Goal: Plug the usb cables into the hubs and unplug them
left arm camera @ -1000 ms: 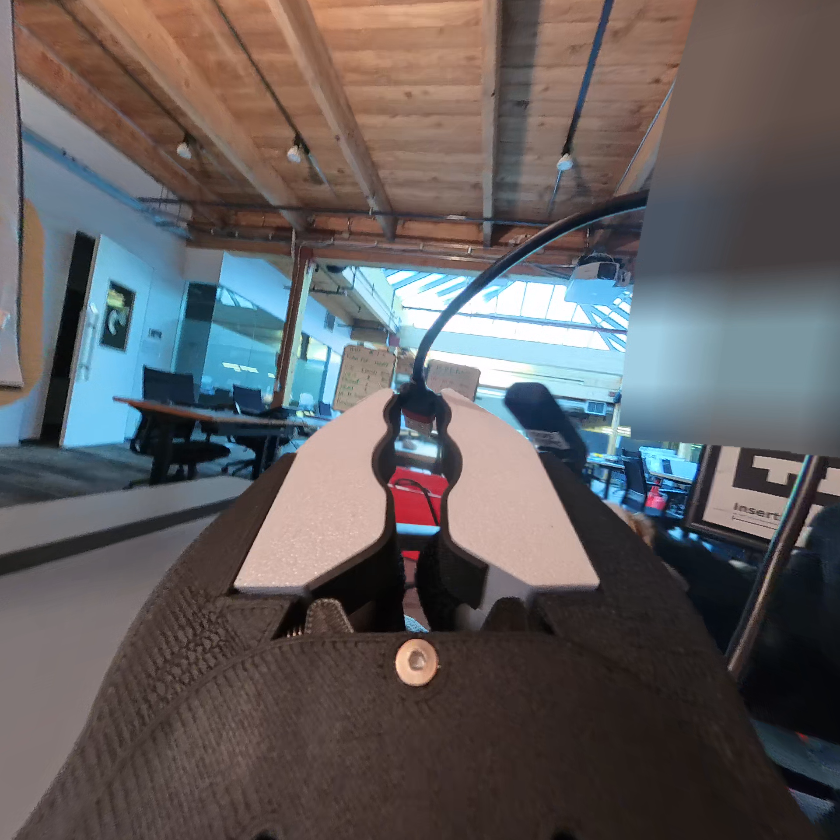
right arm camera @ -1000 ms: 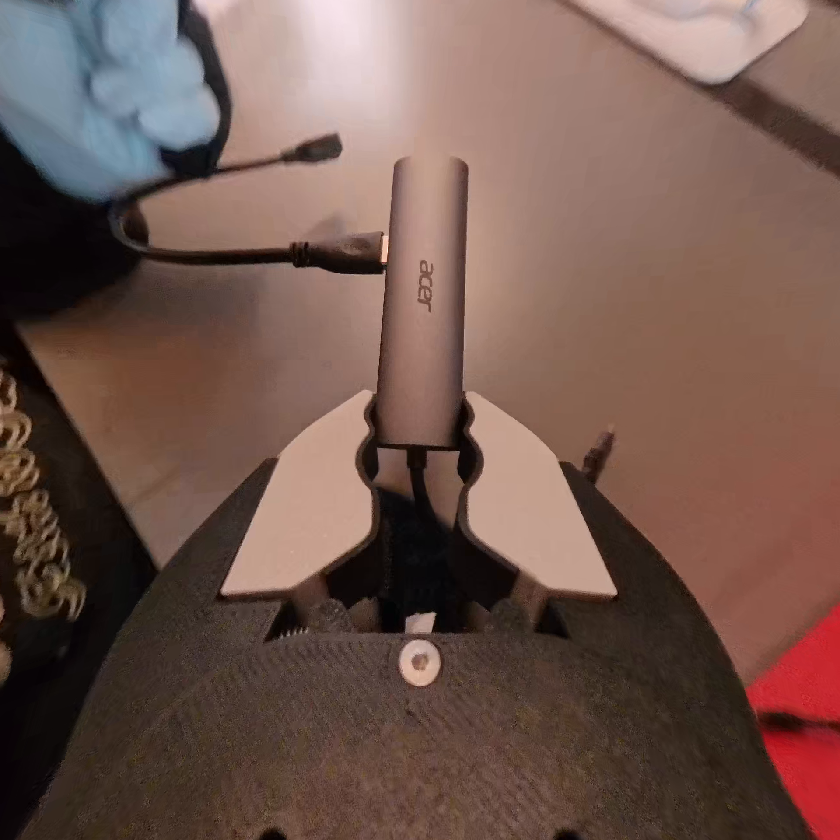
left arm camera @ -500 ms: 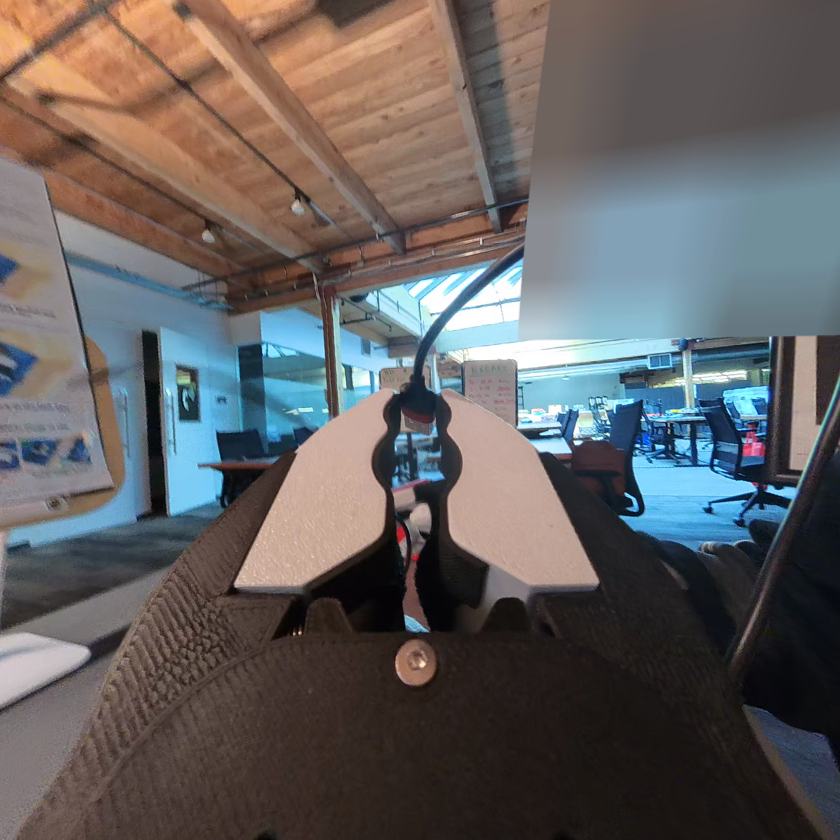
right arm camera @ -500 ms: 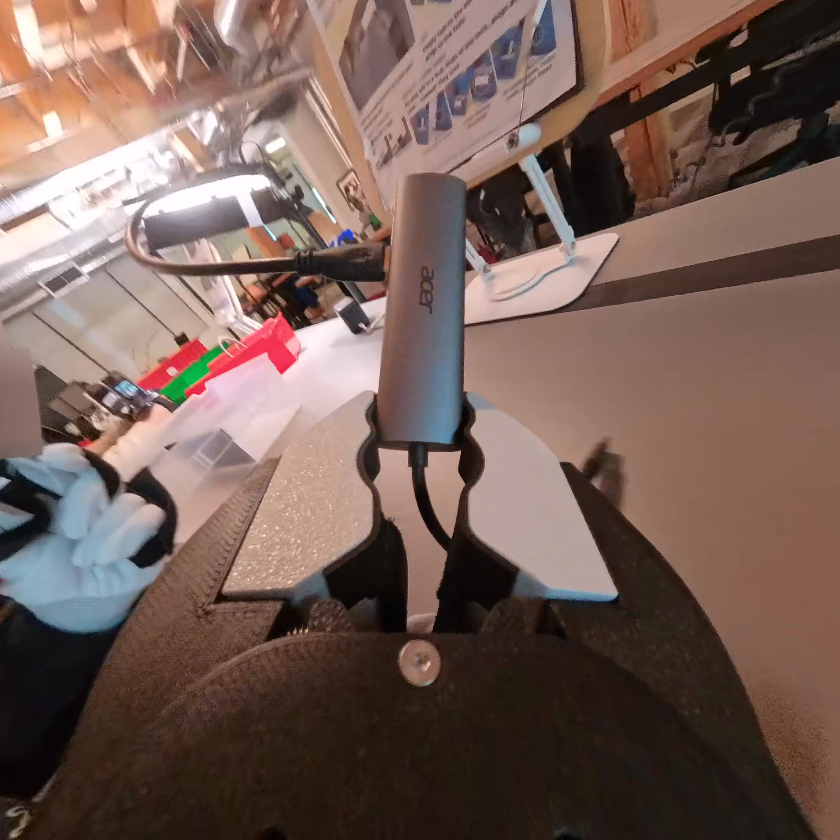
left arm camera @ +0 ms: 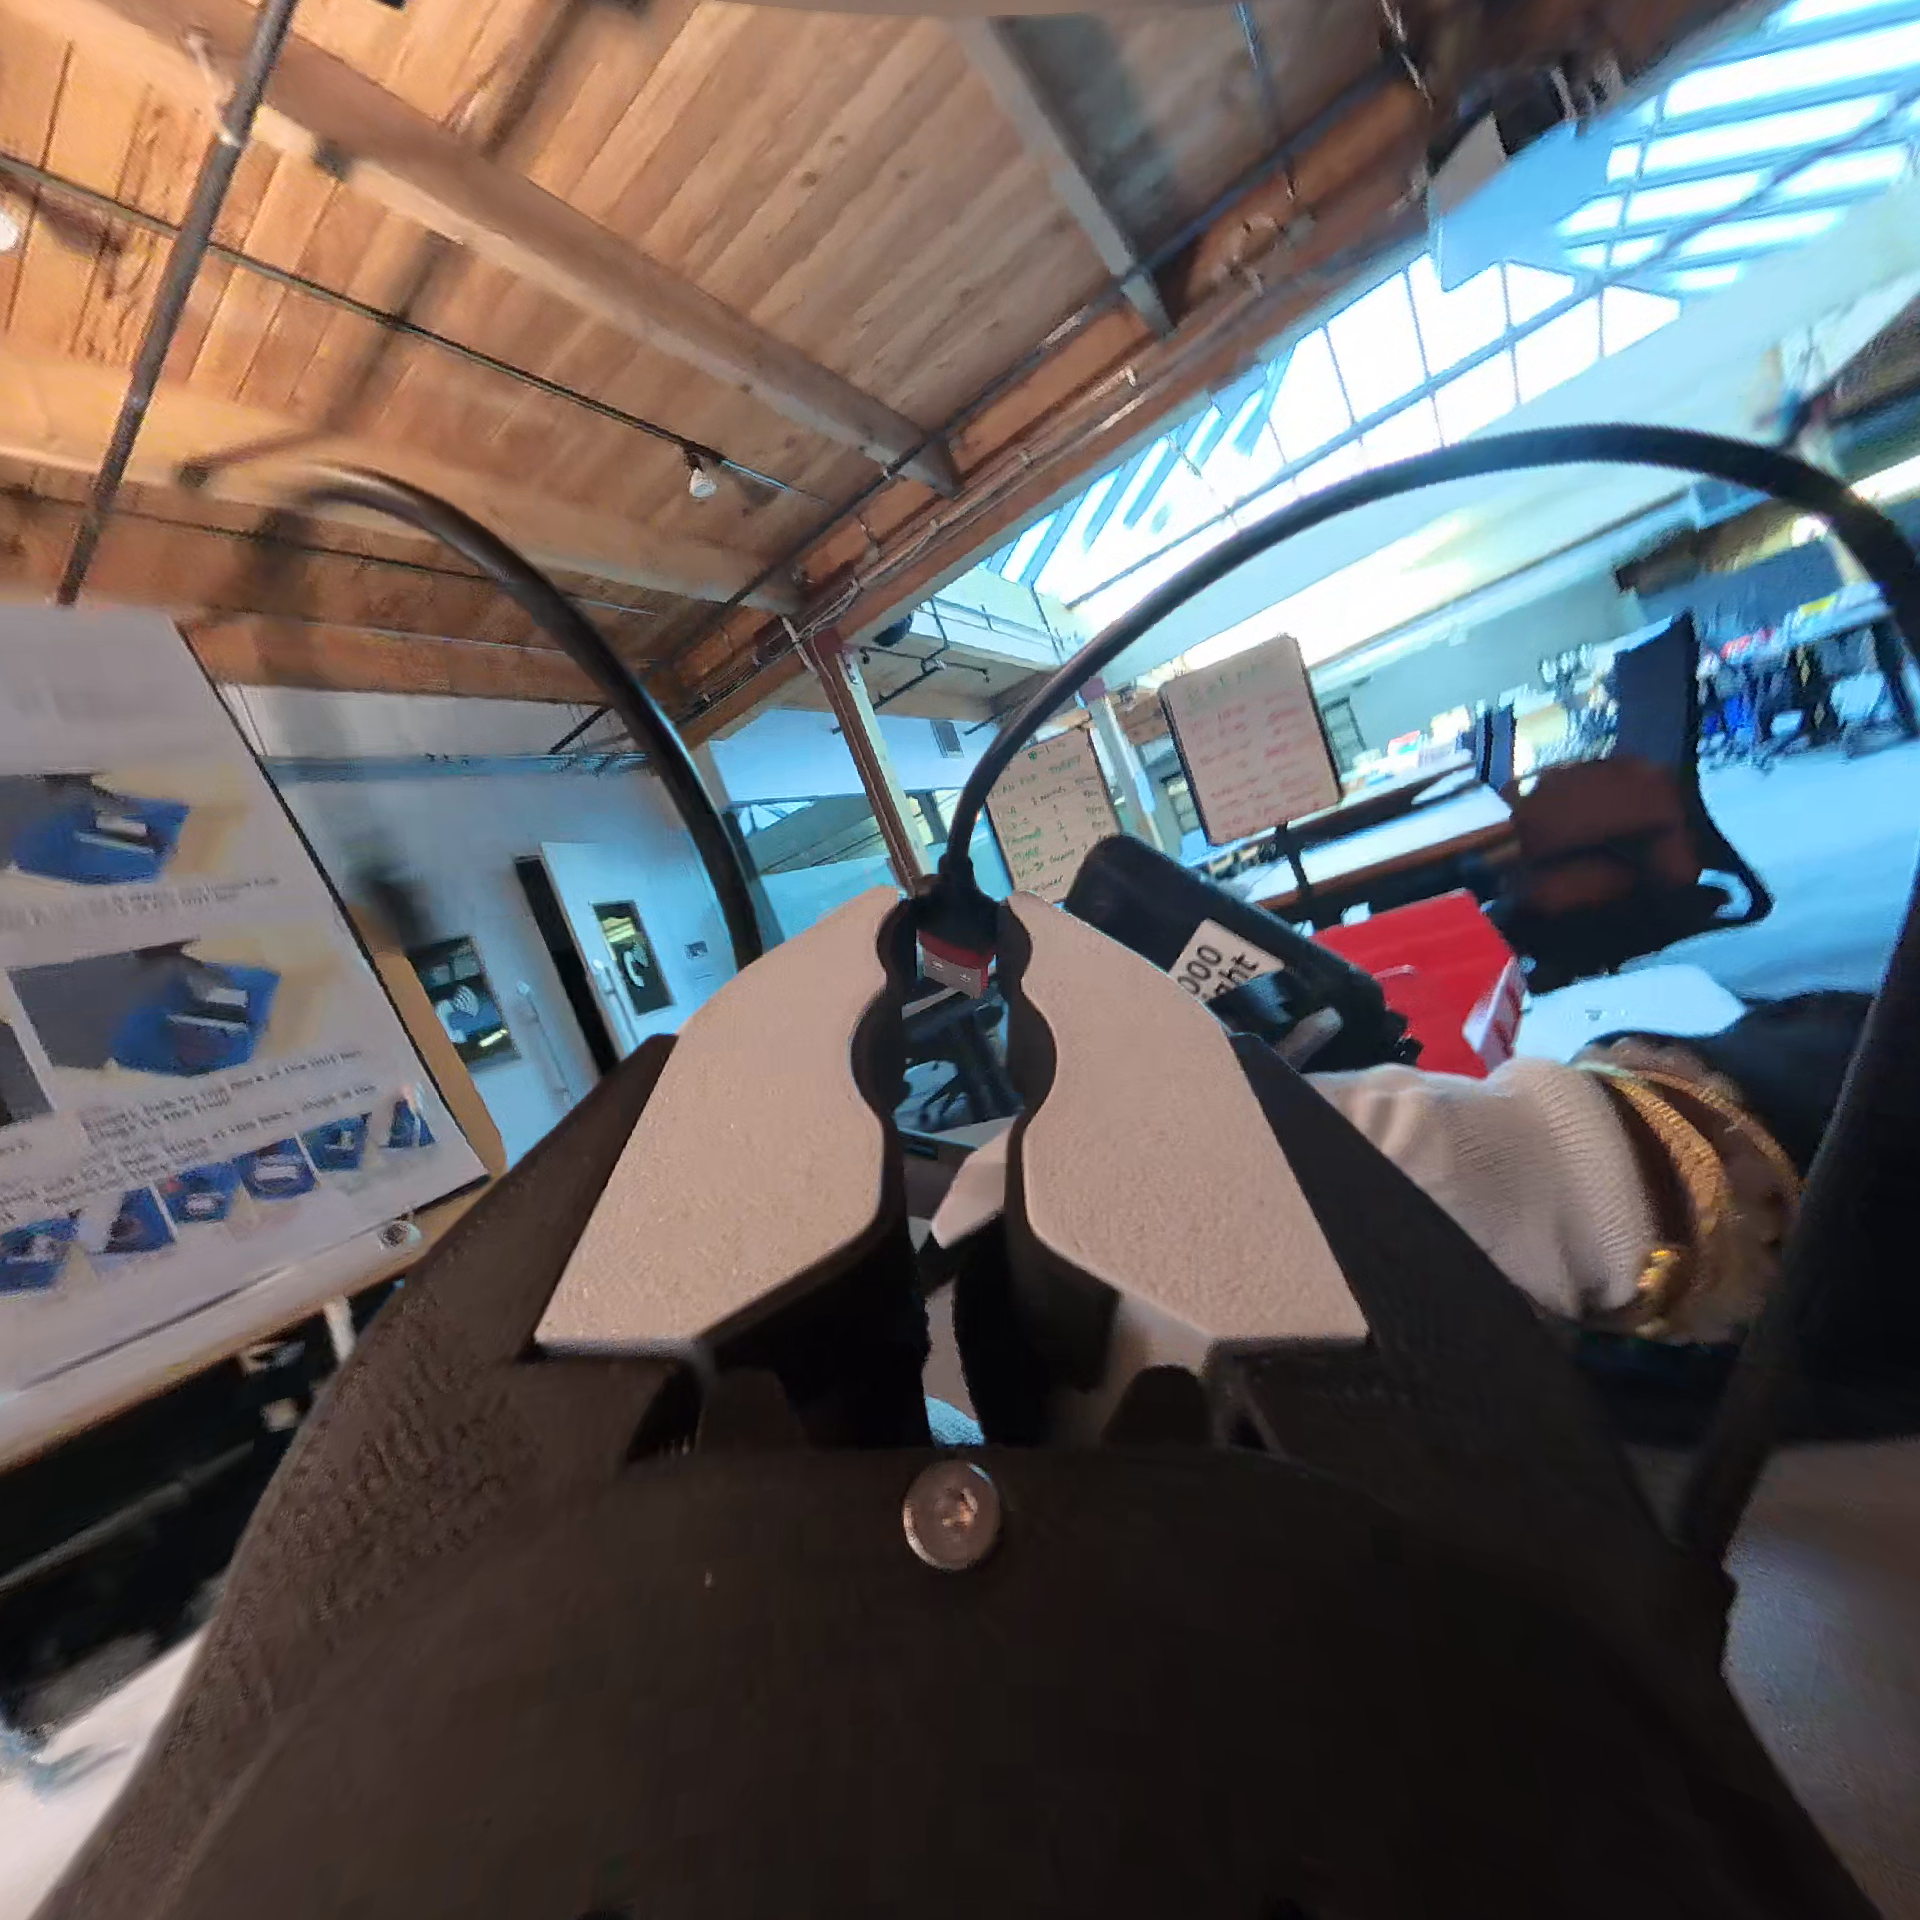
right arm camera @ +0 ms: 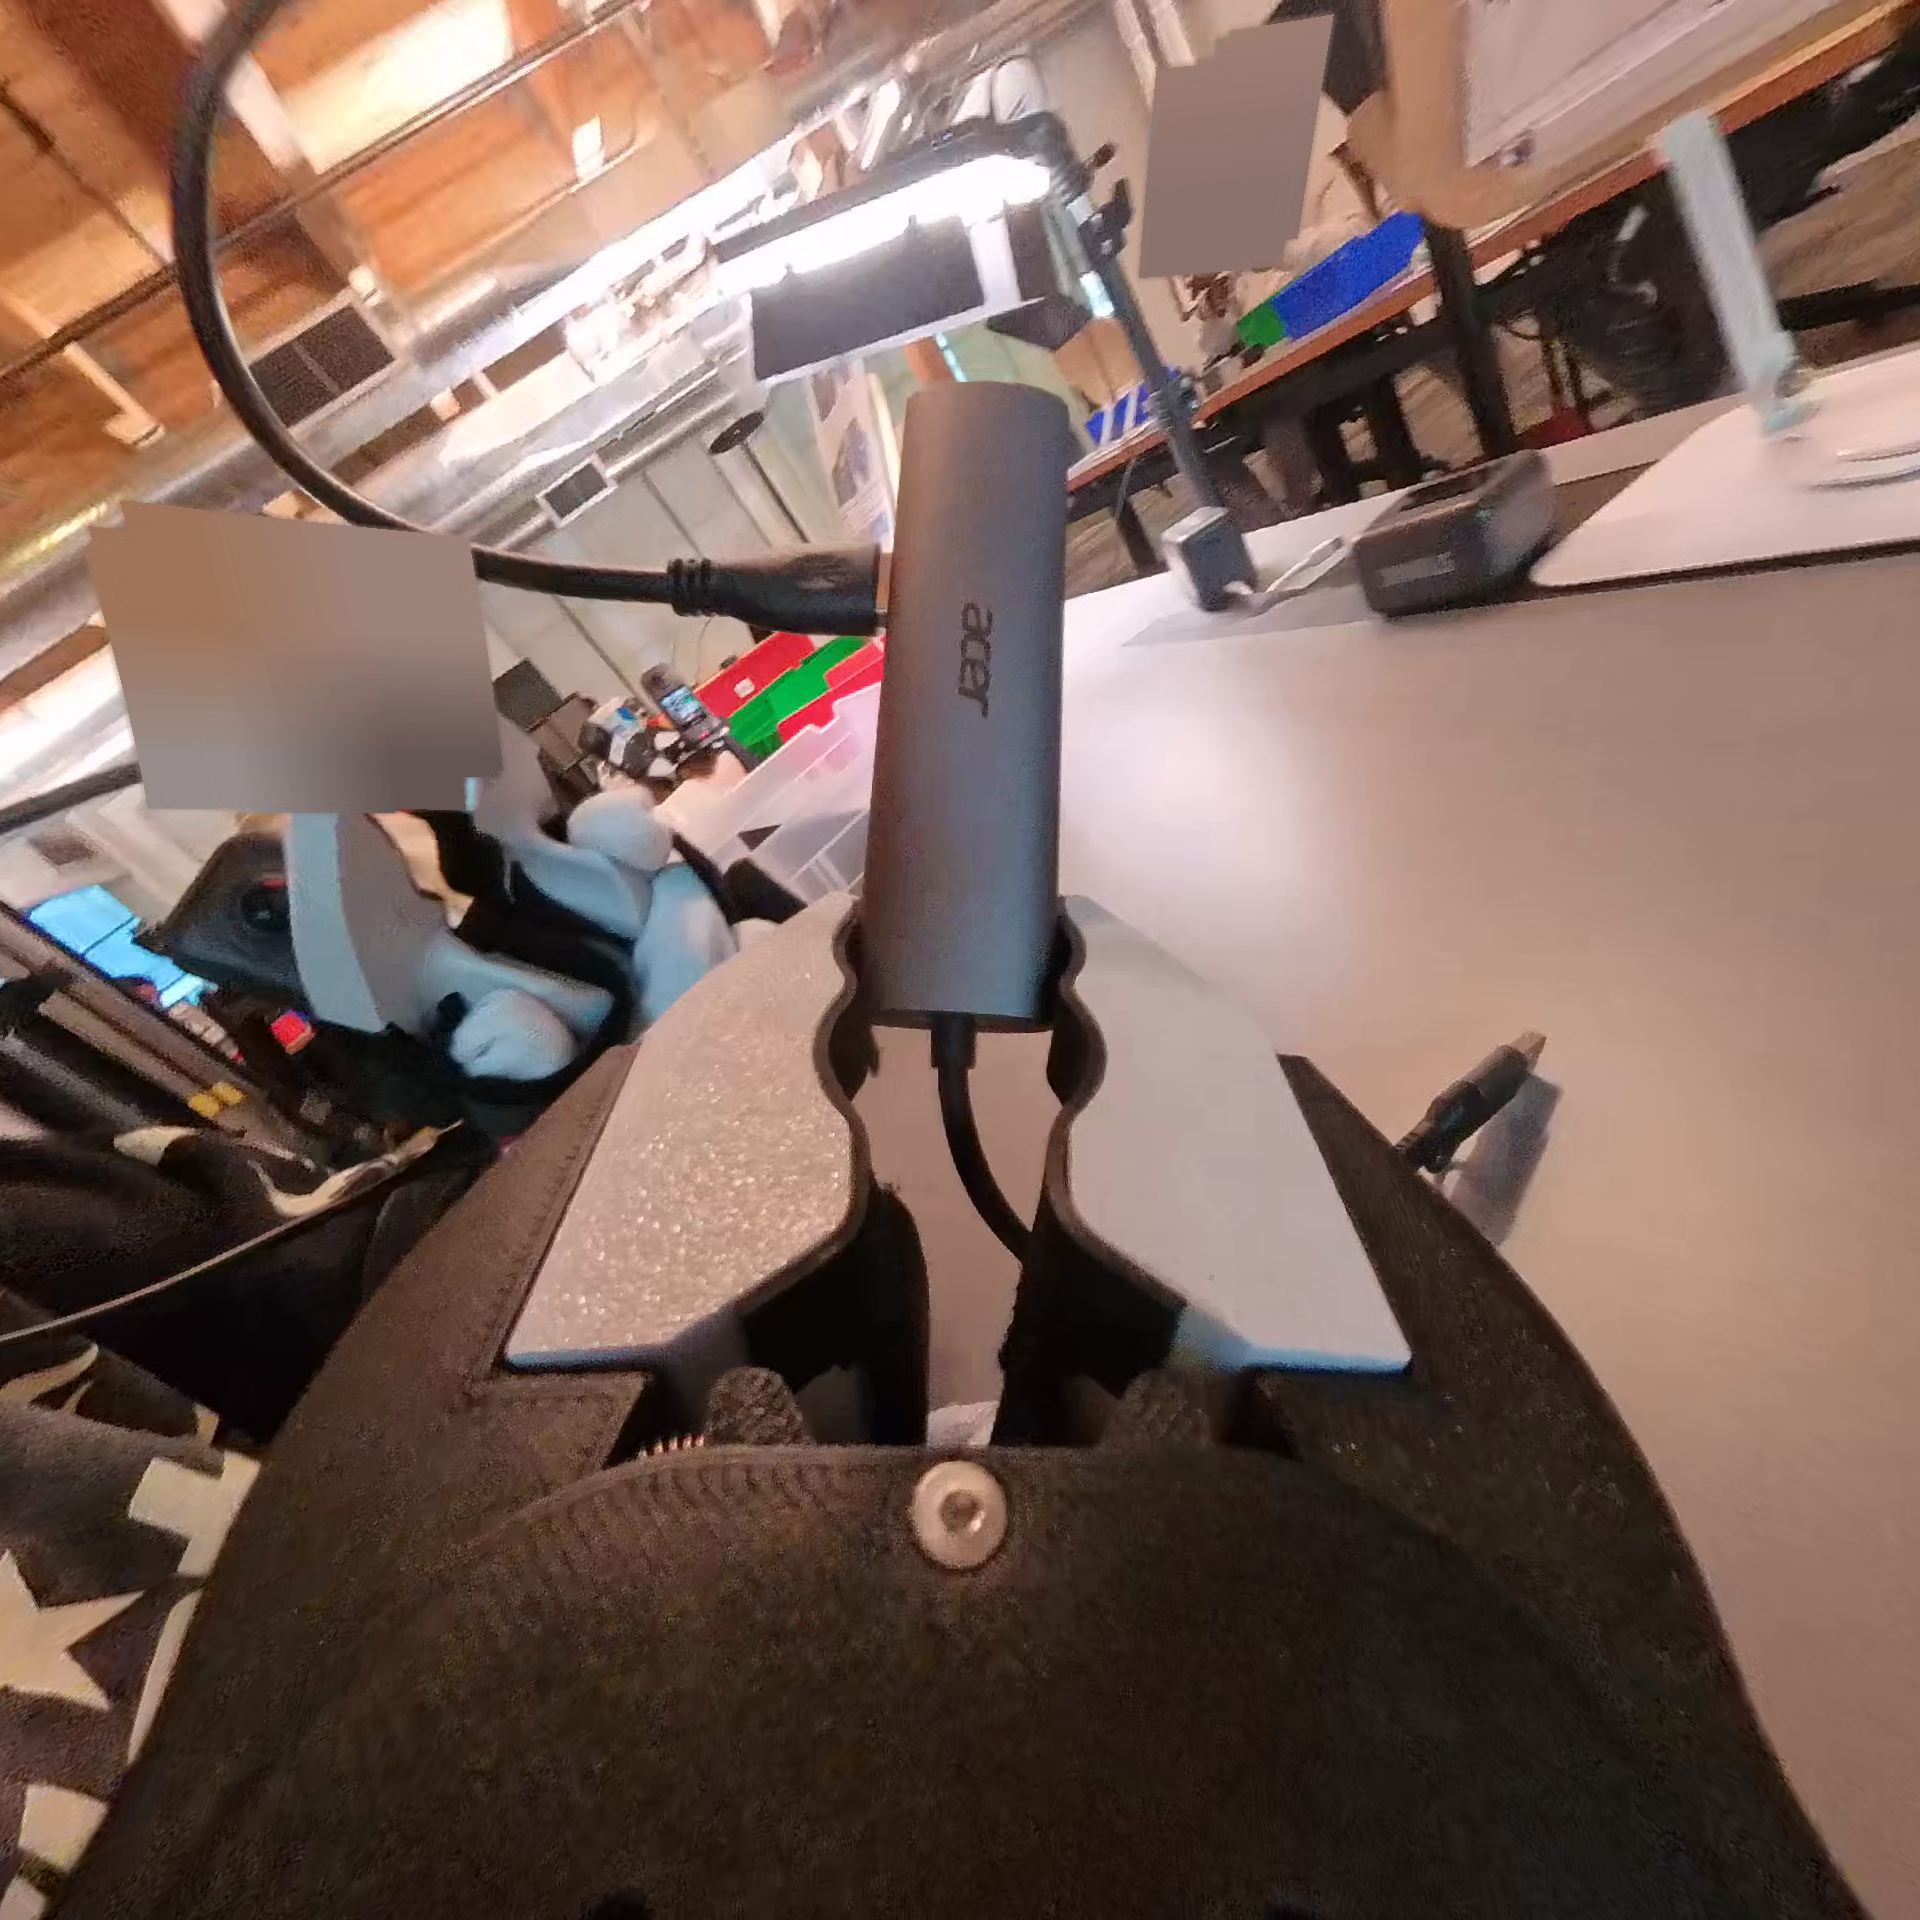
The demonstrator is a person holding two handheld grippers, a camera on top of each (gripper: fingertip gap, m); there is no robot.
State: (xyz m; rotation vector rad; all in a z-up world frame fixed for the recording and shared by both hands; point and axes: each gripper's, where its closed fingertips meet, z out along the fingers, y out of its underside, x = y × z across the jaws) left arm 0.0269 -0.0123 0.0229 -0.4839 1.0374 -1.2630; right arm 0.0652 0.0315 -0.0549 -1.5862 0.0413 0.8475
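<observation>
Right gripper [right arm camera: 961, 961] clamps the base of a slim, matte-grey hub [right arm camera: 971, 707], rounded like a stick, held above the table [right arm camera: 1507, 831] with a glossy black cable [right arm camera: 769, 587] plugged into its side. Left gripper [left arm camera: 954, 961] pinches a black-and-red USB plug [left arm camera: 954, 954], its cord arcing upward.

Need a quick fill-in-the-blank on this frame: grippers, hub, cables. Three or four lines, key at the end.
1. The right gripper is shut on the grey ____.
2. The left gripper pinches a black and ____ USB plug.
3. A black cable is plugged into the hub's ____ side, seen from the right wrist view.
4. A loose connector lies on the ____ right of the right gripper.

Missing words: hub; red; left; table
</observation>
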